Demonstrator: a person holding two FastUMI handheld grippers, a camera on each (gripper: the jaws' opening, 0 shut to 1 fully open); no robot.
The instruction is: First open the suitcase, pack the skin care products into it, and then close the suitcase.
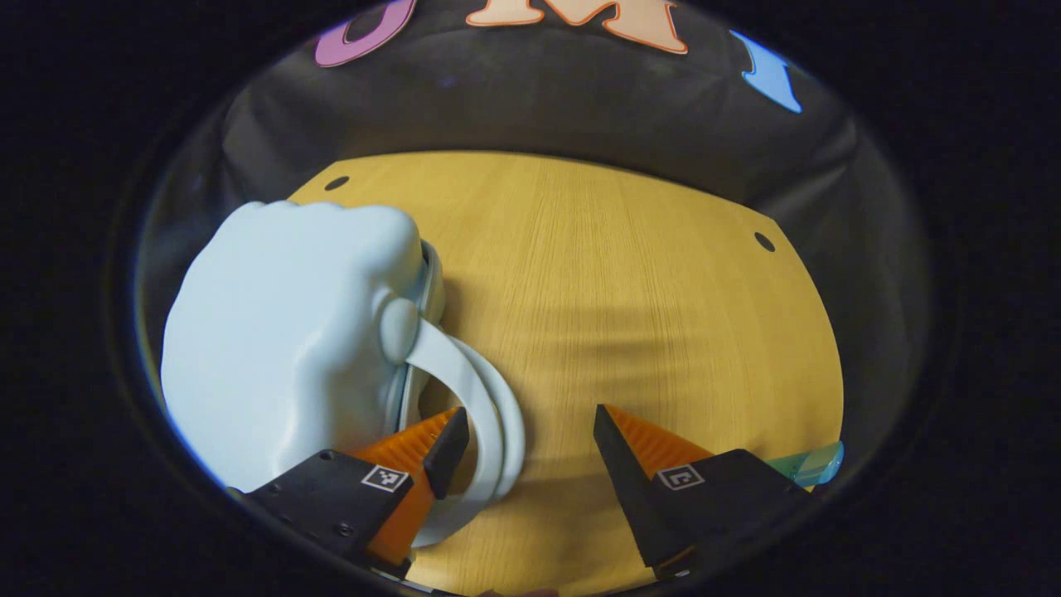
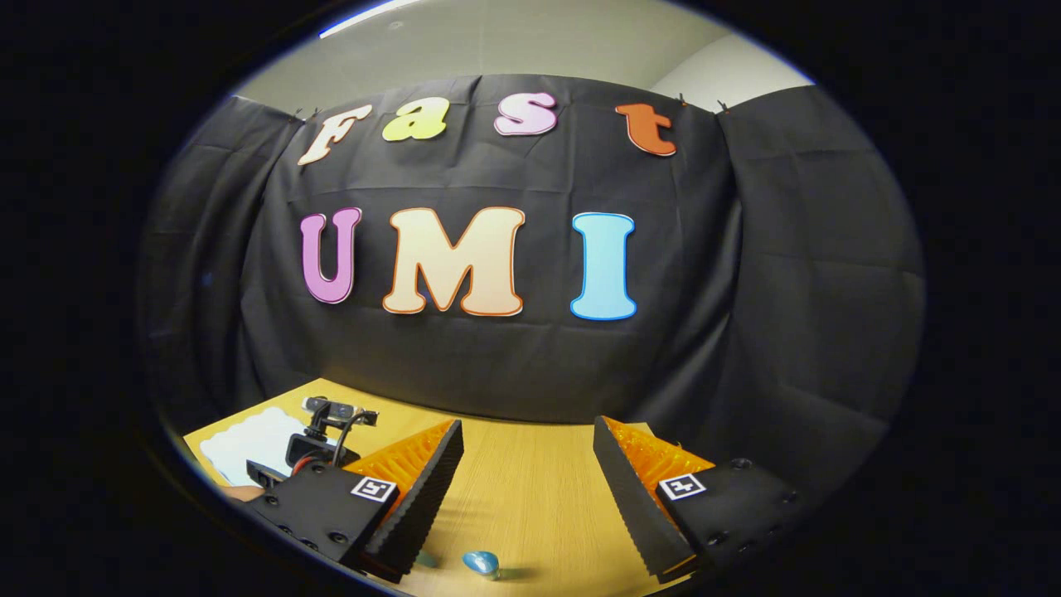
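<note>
A pale blue hard-shell suitcase (image 1: 282,348) lies on the wooden table (image 1: 630,298) at the left of the left gripper view; its two halves look closed along the seam. Its curved handle (image 1: 489,414) loops out toward me. My left gripper (image 1: 526,423) is open, with its left finger (image 1: 423,452) tucked inside the handle loop and its right finger out over bare table. A teal skin care item (image 1: 816,464) peeks from behind that right finger. My right gripper (image 2: 526,431) hangs open above the table, holding nothing. A small blue item (image 2: 481,564) lies below it.
In the right gripper view the left gripper with its camera (image 2: 327,435) and the suitcase (image 2: 244,444) sit at the far left of the table (image 2: 530,497). The black cloth wall stands close behind the table's far edge.
</note>
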